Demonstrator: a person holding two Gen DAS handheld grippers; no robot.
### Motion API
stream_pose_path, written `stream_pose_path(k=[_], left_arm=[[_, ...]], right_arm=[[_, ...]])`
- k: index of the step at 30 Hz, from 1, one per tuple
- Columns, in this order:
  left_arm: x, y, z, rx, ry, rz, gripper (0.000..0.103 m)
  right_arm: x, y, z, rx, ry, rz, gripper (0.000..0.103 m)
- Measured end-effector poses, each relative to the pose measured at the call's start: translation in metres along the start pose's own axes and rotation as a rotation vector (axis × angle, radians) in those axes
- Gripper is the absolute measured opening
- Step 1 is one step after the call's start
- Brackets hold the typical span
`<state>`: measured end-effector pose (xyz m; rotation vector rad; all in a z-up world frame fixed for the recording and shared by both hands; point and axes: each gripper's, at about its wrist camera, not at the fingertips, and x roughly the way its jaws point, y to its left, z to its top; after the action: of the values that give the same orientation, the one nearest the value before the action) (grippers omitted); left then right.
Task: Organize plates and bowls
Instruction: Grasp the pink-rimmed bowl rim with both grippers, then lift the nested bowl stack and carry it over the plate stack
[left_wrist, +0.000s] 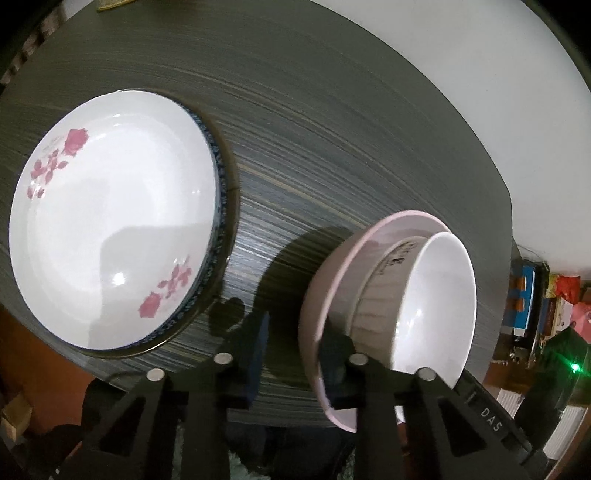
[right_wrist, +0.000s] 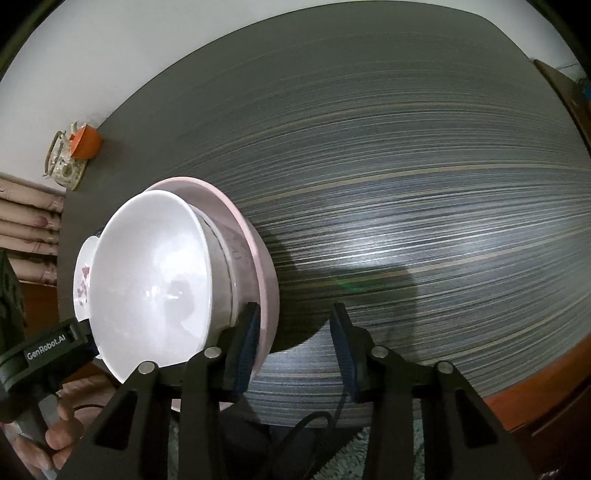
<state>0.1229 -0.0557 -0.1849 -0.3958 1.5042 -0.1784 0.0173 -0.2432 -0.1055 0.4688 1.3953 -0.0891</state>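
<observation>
I read this as a home, likely a dining corner. Ahead of my grippers runs a dark streaked wood-grain table (right_wrist: 406, 221) set against a plain white wall (right_wrist: 92, 55). Household crockery sits on it: a flowered plate (left_wrist: 110, 221) left of my left gripper, and a white bowl (right_wrist: 147, 277) nested in a pink bowl (right_wrist: 266, 280). Far ahead and left of my right gripper stands a small patterned pot (right_wrist: 64, 166) with an orange cup (right_wrist: 86, 142). Off the table's right edge I see colourful boxes (left_wrist: 546, 302), and pale carpet (right_wrist: 406, 443) below.
</observation>
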Motion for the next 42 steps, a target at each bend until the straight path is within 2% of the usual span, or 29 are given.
stream_pose_path(k=[7,15,21,28,32,35,42], left_arm=[[0.003,0.001,-0.002,-0.005,-0.003,-0.02,0.02],[0.0,0.0,-0.004,0.016,-0.024,-0.005,0.02],[-0.002,-0.008,-0.009,0.05,-0.046,0.025,0.02],[-0.005,-0.013,-0.011,0.078,-0.071,0.055,0.018],[-0.003,-0.024,-0.015,0.111,-0.067,0.045,0.007],[-0.004,-0.033,-0.019,0.158,-0.103,0.094,0.007],[-0.004,-0.041,-0.024,0.18,-0.123,0.117,0.007]], right_arm=[[0.0,-0.004,0.001,0.017,0.01,0.024,0.033],[-0.003,0.002,0.003,-0.006,0.007,0.028,0.018],[-0.006,0.004,0.0,-0.016,0.0,0.028,0.012],[-0.009,0.007,-0.001,-0.045,-0.022,0.012,0.012],[-0.009,0.009,-0.002,-0.043,-0.026,0.01,0.012],[-0.008,0.011,-0.002,-0.043,-0.028,0.008,0.012],[-0.007,0.015,-0.002,-0.047,-0.036,0.004,0.012]])
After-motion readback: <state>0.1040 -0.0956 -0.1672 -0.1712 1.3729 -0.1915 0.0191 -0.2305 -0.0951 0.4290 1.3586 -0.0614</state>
